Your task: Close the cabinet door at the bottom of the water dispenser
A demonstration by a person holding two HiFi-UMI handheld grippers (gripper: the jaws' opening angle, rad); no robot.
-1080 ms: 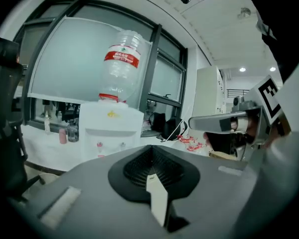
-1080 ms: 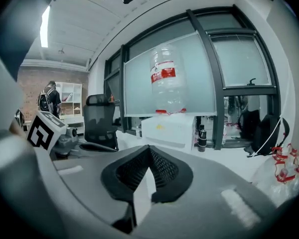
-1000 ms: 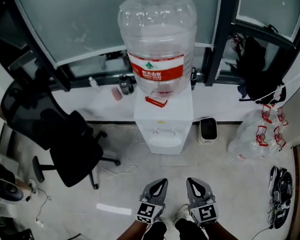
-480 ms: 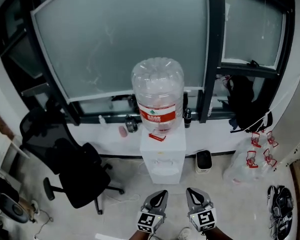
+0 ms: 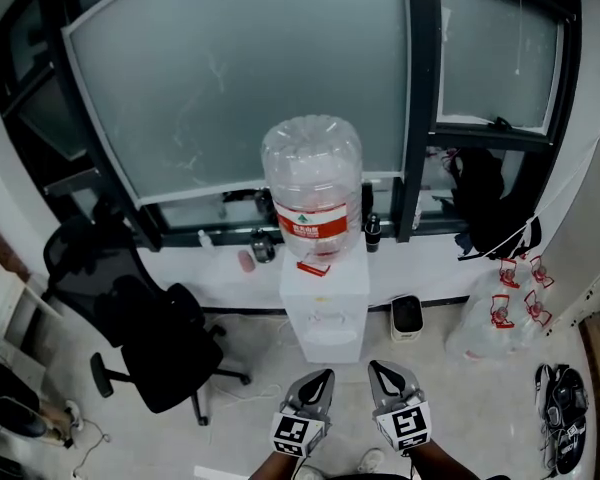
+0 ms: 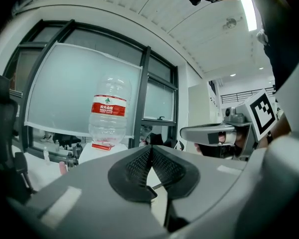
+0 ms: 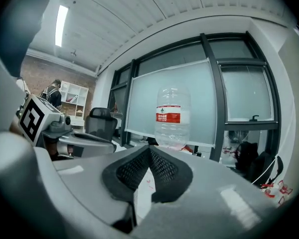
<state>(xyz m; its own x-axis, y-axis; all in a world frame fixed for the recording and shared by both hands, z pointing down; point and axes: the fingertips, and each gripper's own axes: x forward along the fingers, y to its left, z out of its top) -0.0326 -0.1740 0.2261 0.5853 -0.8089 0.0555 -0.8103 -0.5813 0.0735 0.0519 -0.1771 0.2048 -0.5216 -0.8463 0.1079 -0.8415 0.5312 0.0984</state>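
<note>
**Both grippers shut and empty, well short of the dispenser**

At the far left we see a black office chair [image 5: 145, 338] on the pale floor, turned towards the white ledge [image 5: 215, 286] that runs under the frosted window [image 5: 250, 78]. A few small bottles and a pink cup [image 5: 246, 261] stand on that ledge, just left of the dispenser.

The water dispenser [image 5: 325, 303] stands in the middle of the scene, against the ledge, its white body carrying a large clear bottle [image 5: 312, 183] with a red label. We look down on it so steeply that we cannot make out the cabinet door at its foot, nor say whether it is ajar.

Near us, at the bottom edge, the left gripper [image 5: 320, 380] is held level and points at the dispenser. Its own view shows the two black pads pressed together with nothing between them. Just beside it, the right gripper [image 5: 380, 373] has its pads closed tip to tip as well, also empty. Both are well apart from the dispenser, with bare floor between.

Right of the dispenser a small black box [image 5: 406, 318] sits on the floor by the ledge. Further right lies a clear plastic bag [image 5: 495, 318] with red print, a black bag [image 5: 485, 203] hangs at the window frame above it, and dark shoes [image 5: 563, 418] lie at the far right.
</note>
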